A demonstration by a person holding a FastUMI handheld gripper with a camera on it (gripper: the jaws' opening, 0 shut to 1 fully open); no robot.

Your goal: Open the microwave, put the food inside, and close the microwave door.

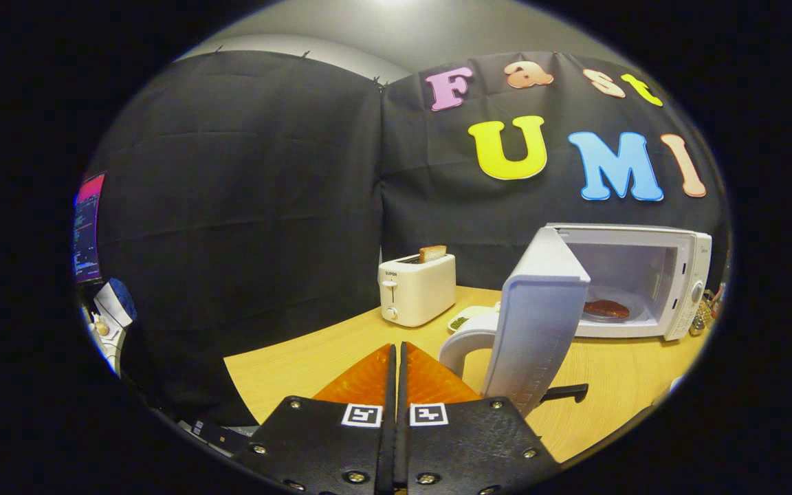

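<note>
Microwave, door open, on counter.
Food is seen inside on the turntable; gripper jaws are pressed together (nothing held), well short of the door; toaster beyond.

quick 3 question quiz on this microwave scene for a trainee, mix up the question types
1. True or false: the microwave door is shut.
2. Where is the food? A) on the table B) inside the microwave C) between the fingers
3. Fill in: a slice of bread sticks up out of the ____.

Key
1. False: the door stands wide open, just right of the gripper, whose fingers are closed together on nothing.
2. B: it lies on the plate in the cavity.
3. toaster
</note>
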